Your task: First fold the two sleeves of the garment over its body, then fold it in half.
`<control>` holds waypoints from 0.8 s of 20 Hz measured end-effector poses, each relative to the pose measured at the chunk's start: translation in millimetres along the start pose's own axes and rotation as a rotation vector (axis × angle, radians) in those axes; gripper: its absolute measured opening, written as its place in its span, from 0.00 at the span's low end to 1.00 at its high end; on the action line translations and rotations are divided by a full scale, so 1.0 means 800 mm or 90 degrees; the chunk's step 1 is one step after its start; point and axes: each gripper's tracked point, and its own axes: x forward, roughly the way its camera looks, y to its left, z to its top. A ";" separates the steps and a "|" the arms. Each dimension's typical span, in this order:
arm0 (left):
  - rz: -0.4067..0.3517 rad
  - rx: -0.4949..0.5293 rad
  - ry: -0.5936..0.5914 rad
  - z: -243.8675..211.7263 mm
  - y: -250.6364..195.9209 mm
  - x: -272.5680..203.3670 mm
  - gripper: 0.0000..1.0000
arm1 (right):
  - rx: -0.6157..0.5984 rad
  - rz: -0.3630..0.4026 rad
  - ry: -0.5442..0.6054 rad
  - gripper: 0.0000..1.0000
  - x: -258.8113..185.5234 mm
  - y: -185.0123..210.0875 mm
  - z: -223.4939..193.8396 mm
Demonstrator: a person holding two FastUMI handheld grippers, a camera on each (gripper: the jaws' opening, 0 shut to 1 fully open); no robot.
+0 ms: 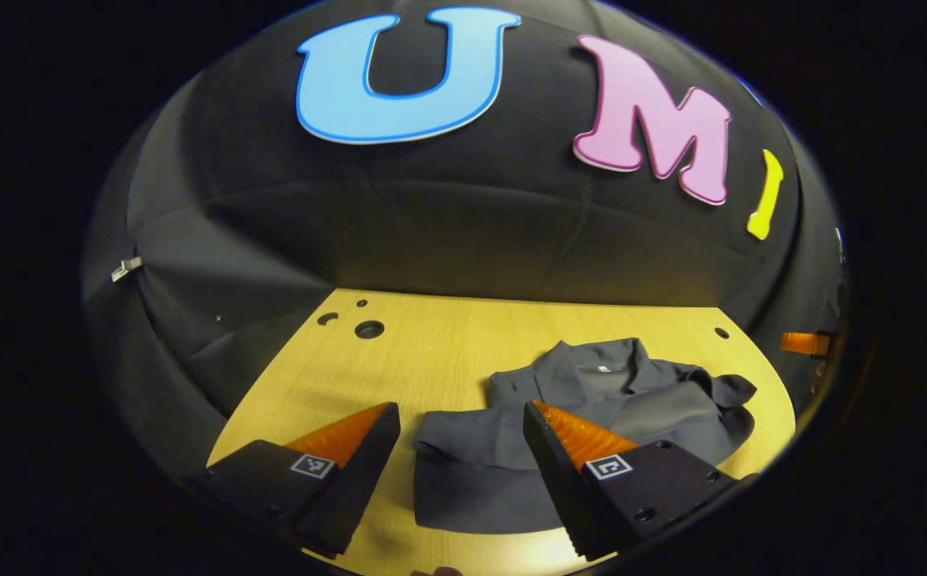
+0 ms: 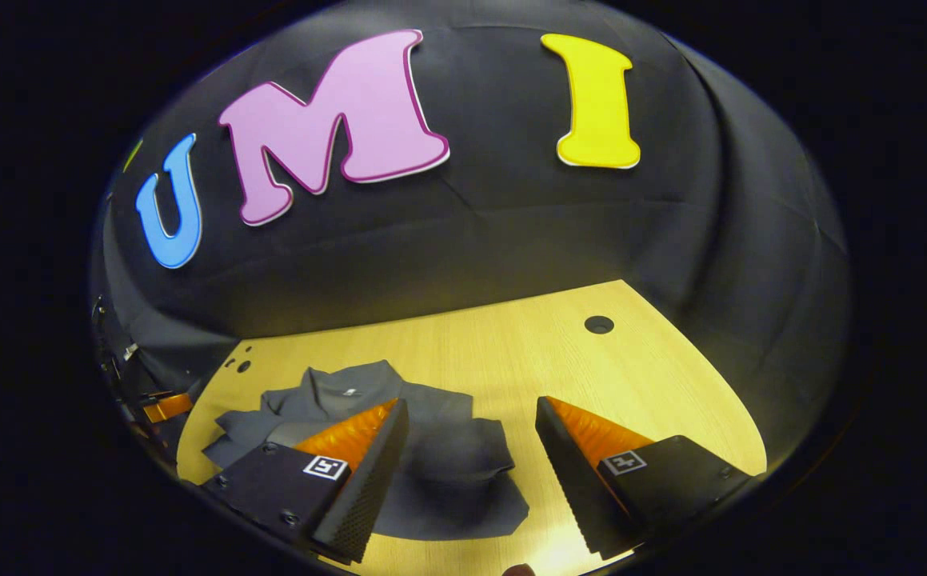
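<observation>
Both your left tongs and right tongs hang apart, holding nothing, above the crumpled shirt on the desk; bare wood surrounds it.

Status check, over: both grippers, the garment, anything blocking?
Left gripper open, right gripper open, both empty. Grey garment rumpled on wooden table, unfolded. Nothing in the way.

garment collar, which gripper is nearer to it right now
Hard to call; perhaps left. The left gripper hangs open above the garment, collar ahead and to its right. The right gripper hangs open with the collar ahead, to its left.
</observation>
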 end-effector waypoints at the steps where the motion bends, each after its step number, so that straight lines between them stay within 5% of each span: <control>1: -0.005 0.007 -0.013 0.002 -0.006 -0.013 0.98 | -0.002 0.005 -0.009 0.99 -0.011 0.002 0.002; 16: -0.049 -0.003 -0.113 0.005 -0.052 -0.174 0.98 | -0.034 0.060 -0.046 0.99 -0.161 0.047 -0.015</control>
